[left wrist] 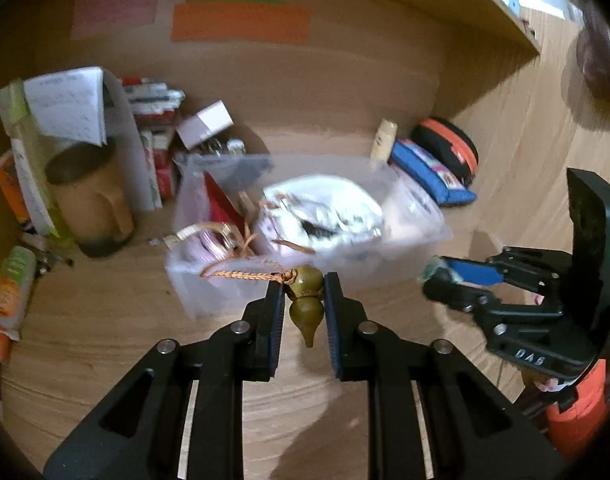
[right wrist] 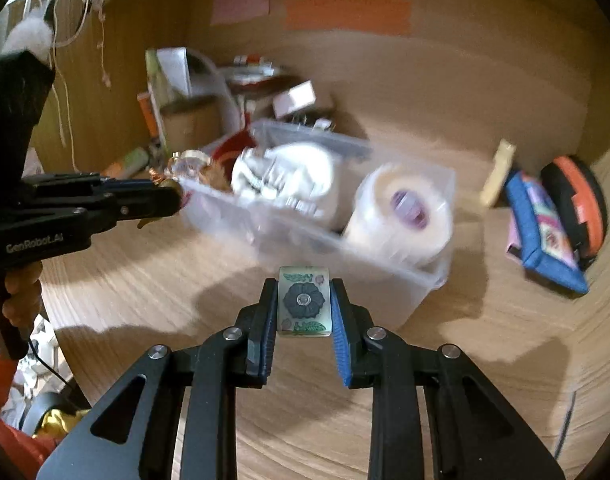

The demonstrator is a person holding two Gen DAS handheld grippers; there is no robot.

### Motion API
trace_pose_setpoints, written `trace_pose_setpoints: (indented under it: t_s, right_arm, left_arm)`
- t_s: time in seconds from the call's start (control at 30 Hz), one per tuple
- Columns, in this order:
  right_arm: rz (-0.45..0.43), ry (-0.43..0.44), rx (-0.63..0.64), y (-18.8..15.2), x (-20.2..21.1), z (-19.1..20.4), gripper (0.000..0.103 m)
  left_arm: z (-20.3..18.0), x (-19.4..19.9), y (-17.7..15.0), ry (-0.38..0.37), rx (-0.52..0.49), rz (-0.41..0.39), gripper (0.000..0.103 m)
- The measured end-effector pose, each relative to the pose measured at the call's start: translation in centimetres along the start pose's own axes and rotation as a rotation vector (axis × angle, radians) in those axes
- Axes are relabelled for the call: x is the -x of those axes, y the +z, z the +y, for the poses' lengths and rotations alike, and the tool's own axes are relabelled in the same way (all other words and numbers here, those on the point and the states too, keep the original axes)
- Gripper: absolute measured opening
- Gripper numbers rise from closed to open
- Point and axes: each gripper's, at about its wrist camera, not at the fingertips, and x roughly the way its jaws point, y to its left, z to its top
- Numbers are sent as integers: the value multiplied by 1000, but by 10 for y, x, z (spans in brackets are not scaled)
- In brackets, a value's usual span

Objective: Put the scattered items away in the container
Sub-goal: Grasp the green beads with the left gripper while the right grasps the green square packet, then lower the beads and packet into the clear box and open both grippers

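Left tongs [left wrist: 304,300]: closed narrow on a small green gourd charm [left wrist: 306,305], pads pressing both of its sides, pointed tip facing the camera. A braided orange cord [left wrist: 241,275] runs from the charm's top toward the left. The charm is held clear of the wooden surface [left wrist: 105,340], just in front of the near wall of the clear plastic container [left wrist: 209,296].

Right tongs [right wrist: 303,304]: closed narrow on a pale green rectangular tile [right wrist: 304,301] printed with a dark flower and leaves, face toward the camera. The tile is gripped by its two long edges and held above the surface, just short of the container's [right wrist: 385,264] near wall.

Container contents, as far as blur allows: a white roll of tape [right wrist: 401,210] at the right end, a crumpled white and silver bundle [left wrist: 325,212] in the middle, a red item [left wrist: 221,204] and a pink coil [left wrist: 209,246] at the left end.

Beyond the container, on the surface: a brown mug [left wrist: 89,200] at the left with papers and books stacked behind it, a small white box [left wrist: 205,122], a cream bottle [left wrist: 383,140], a blue pouch [left wrist: 433,176] and a black and orange case [left wrist: 449,146] at the right, the pouch leaning against the case.

On the back panel: pink, green and orange paper notes [left wrist: 241,22].

In the right wrist view, a hand [right wrist: 23,292] grips the handle of the left tool.
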Motion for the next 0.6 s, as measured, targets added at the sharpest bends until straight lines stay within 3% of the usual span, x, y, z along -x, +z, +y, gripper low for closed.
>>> trace_pose_setpoints:
  t_s: [0.3,0.6]
  right_arm:
    - [-134,-35,-57,41,24,-20,22]
    - [-147,-22,-88,56,11,-25,22]
  left_arm:
    - [19,14,39,26,50,-109,19]
    - [25,-16,45,18,44,-59,19]
